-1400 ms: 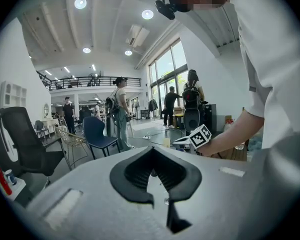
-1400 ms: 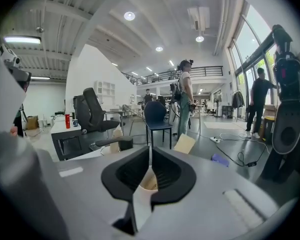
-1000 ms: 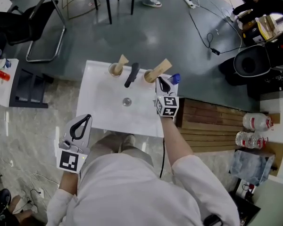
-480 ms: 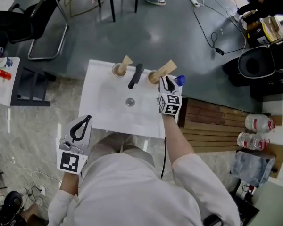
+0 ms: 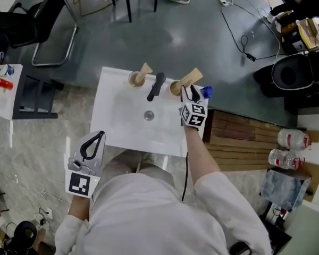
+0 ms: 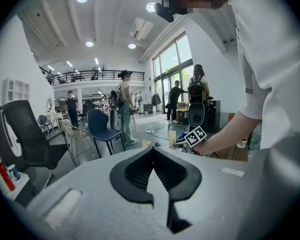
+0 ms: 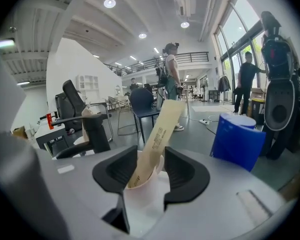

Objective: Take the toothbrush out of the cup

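My left hand-held gripper [image 5: 91, 144] hangs off the counter's [image 5: 119, 126] near left corner, jaws together, empty. My right hand-held gripper [image 7: 149, 168] has just been opening: its jaws stand apart either side of the cup [image 7: 142, 196], with the wrapped toothbrush [image 7: 159, 129] upright-tilted inside it

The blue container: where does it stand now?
In the head view the blue container stands at the far right corner of the sink, just right of the right-hand cup.
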Demonstrator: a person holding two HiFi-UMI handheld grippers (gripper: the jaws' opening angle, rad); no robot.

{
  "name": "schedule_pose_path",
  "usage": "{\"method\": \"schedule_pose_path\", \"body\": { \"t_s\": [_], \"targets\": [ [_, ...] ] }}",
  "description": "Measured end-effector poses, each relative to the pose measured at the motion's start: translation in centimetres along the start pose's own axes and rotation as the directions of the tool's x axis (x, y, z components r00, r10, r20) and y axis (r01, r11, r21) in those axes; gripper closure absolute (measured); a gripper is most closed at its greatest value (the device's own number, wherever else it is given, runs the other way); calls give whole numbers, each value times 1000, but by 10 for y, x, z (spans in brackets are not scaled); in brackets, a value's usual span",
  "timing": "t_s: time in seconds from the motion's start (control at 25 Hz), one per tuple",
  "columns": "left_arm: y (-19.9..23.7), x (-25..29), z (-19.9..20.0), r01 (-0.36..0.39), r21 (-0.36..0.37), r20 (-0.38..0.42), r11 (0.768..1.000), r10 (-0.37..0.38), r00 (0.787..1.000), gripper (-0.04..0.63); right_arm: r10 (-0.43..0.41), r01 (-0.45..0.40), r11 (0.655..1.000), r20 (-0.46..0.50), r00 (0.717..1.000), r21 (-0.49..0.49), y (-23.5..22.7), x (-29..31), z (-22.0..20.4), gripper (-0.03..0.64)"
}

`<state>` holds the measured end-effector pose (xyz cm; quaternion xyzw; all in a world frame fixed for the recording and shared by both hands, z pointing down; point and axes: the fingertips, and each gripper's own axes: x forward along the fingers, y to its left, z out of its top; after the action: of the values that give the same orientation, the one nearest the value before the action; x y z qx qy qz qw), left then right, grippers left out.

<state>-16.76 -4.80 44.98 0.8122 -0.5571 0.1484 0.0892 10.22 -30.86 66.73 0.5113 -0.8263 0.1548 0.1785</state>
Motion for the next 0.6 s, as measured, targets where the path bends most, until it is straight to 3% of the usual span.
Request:
{"method": "schedule_pose_path", "body": {
  "t_s": [0.6],
  "targets": [
    [10,1,-6,-16,-10,-20,1000,16,1000,589,5,-3,998,-21,1000,63,-9,27,-7,433]
  ]
}}
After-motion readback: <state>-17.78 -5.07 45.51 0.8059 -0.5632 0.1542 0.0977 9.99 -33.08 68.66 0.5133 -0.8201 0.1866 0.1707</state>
